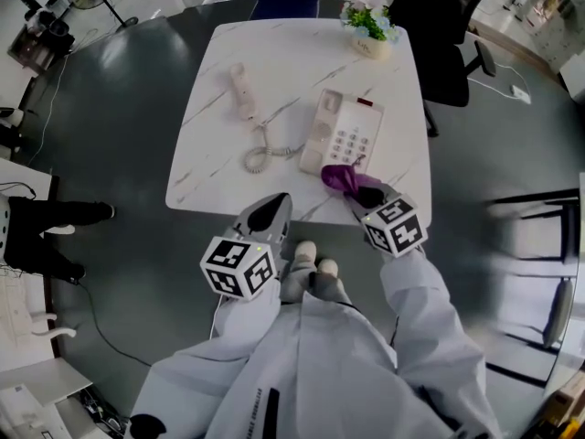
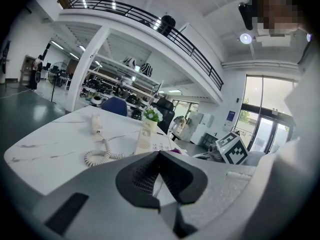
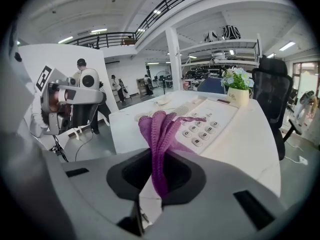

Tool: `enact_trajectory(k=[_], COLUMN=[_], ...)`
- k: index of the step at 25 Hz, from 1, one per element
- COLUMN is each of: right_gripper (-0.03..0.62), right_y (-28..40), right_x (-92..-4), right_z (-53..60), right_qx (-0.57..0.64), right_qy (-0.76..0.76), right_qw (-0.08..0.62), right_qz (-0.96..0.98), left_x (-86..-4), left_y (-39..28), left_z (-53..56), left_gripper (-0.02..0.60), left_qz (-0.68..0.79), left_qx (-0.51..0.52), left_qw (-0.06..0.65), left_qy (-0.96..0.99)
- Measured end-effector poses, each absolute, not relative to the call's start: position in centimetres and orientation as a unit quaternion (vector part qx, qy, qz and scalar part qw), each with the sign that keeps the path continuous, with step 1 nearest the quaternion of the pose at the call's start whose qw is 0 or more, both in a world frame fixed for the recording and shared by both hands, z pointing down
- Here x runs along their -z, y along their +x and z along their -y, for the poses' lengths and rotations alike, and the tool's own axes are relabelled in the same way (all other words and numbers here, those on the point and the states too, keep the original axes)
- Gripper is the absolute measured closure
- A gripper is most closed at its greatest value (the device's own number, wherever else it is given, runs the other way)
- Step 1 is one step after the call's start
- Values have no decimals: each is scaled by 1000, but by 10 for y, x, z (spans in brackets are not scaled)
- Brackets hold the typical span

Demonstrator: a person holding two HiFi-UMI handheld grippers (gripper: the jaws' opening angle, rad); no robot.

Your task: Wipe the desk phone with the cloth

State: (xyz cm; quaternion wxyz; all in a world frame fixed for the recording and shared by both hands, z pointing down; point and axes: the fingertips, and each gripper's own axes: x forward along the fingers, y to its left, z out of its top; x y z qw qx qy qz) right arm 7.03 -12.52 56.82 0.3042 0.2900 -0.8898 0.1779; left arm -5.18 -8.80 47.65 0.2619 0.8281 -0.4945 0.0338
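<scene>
Now our right claw (image 1: pixel 366 193) pinches the purple cloth (image 1: pixel 343 178) at the near corner of the desk phone (image 1: pixel 343 131) on the surface (image 1: pixel 210 167). Our left claw (image 1: pixel 267 213) seems pressed together, empty. We think a hard wipe could slide the unheld phone.

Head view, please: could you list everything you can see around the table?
Table: one, white marbled, centre.
Desk phone: one, white, table's right half.
Handset: one, pale, off the phone, lying on the table's left.
Coiled cord: one, white, between handset and phone.
Flower pot: one, white, green and white flowers, table's far edge.
Office chair: one, black, beyond the far right corner.
Cloth: one, purple, at the phone's near edge.
Left gripper: grey, shut, empty, by the table's near edge.
Right gripper: grey, shut on the cloth.
</scene>
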Motion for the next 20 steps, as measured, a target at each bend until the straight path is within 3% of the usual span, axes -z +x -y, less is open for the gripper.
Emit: enact_trajectory(k=[20], right_gripper=[554], right_y=[86], right_x=[-493], right_z=[155], right_qx=[-200], right_qy=[362], right_qw=[128], right_qz=[901], left_x=[-447], left_y=[-43], left_z=[111], left_gripper=[584], left_qz=[496], left_qx=[-17], left_qw=[227], left_qy=[838])
